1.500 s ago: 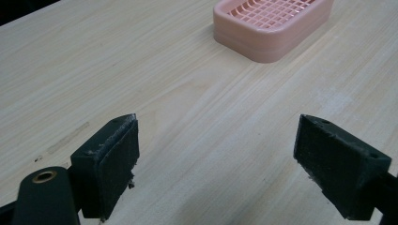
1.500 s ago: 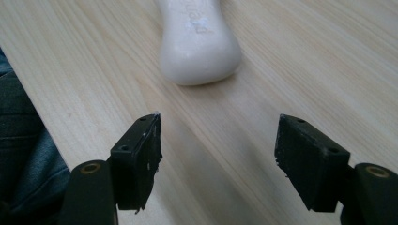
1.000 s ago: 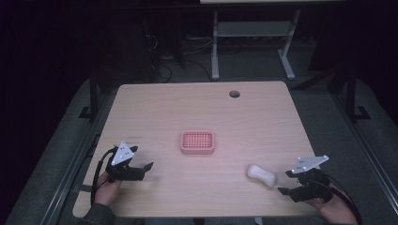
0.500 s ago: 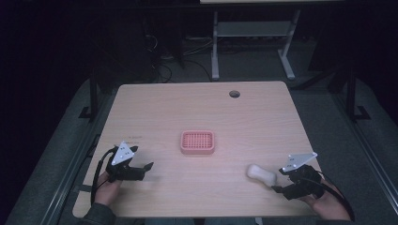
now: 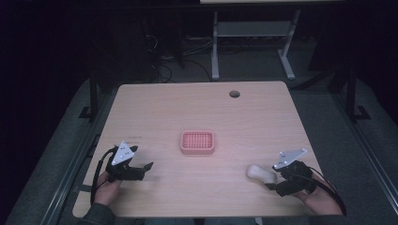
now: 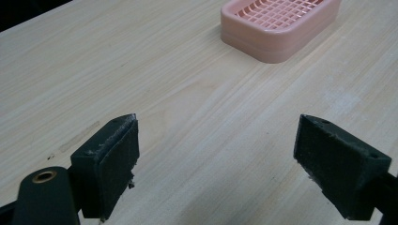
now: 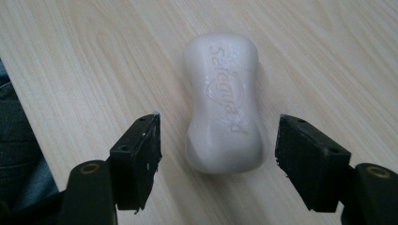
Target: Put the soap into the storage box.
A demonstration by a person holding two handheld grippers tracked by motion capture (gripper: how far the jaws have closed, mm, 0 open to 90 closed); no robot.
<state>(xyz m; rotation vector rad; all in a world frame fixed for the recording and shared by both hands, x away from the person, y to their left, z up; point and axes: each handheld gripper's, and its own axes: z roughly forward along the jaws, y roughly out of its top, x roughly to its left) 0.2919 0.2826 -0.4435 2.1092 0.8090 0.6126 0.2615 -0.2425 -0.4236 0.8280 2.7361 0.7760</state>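
The work surface is a pale wood-grain table (image 5: 197, 112) with one round cable hole (image 5: 234, 93) near its far edge, standing on grey carpet in a dark room; one metal desk frame (image 5: 251, 33) and loose cables lie on the floor beyond it. On the table are one white soap bar (image 5: 261, 173) and one pink soap dish (image 5: 197, 142) with a grid top. The soap bar lies flat near the right near corner. The dish sits at the centre, well apart from the bar. The right gripper (image 7: 218, 154) is wide open, its jaws on either side of the bar's near end with a gap at each side. The left gripper (image 6: 216, 164), at the left near side, is wide open and holds nothing.
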